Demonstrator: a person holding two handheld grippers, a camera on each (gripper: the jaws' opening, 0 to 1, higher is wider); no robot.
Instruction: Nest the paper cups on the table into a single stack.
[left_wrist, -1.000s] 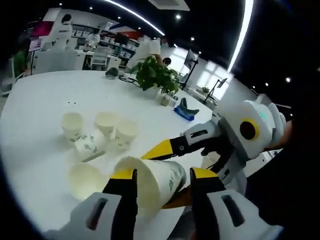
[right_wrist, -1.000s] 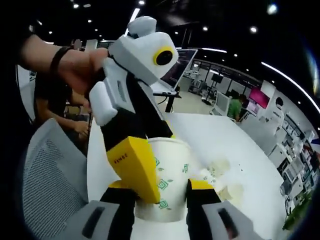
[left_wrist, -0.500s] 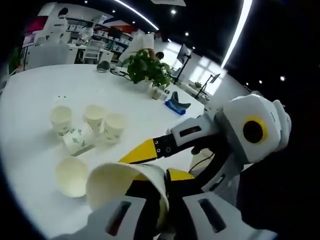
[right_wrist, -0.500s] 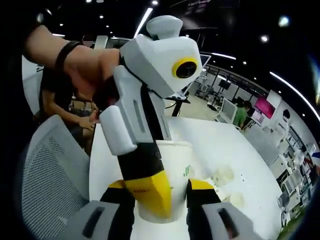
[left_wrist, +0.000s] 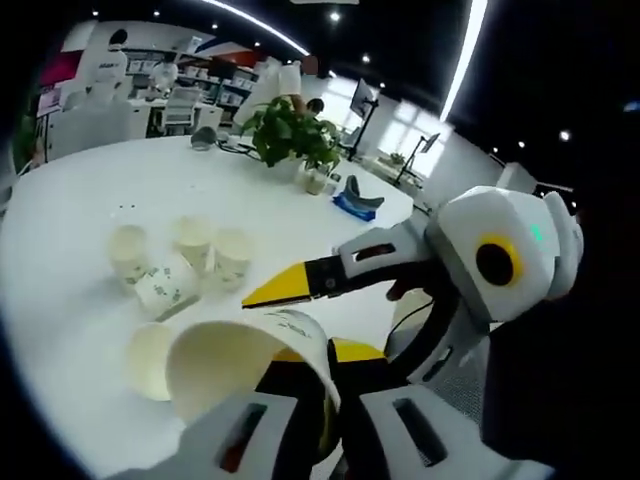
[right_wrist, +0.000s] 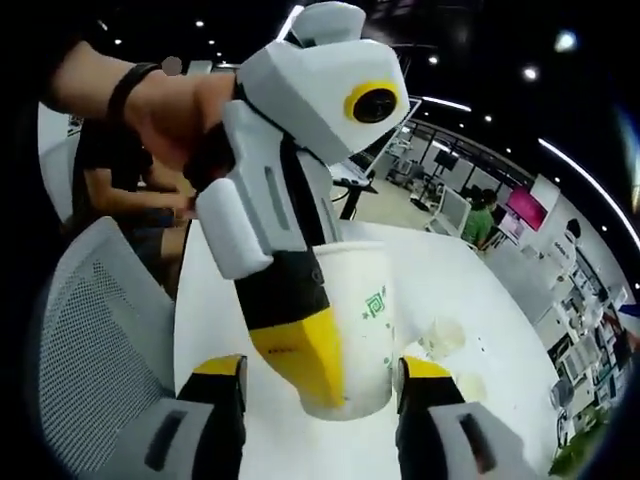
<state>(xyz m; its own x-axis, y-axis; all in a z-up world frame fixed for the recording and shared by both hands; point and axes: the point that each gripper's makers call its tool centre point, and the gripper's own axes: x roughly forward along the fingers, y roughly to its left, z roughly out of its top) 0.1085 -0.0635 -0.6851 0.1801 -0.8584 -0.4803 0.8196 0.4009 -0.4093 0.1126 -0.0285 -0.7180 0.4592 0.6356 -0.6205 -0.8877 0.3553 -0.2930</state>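
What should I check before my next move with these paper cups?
1. Left gripper shut on the held cup: ok.
2. Right gripper open, jaws either side of that cup: ok.
3. Whether the held cup has others nested inside: cannot tell.
4. Loose cups on the table stacked: not ok.
5. One tipped cup on its side, needs righting: not ok.
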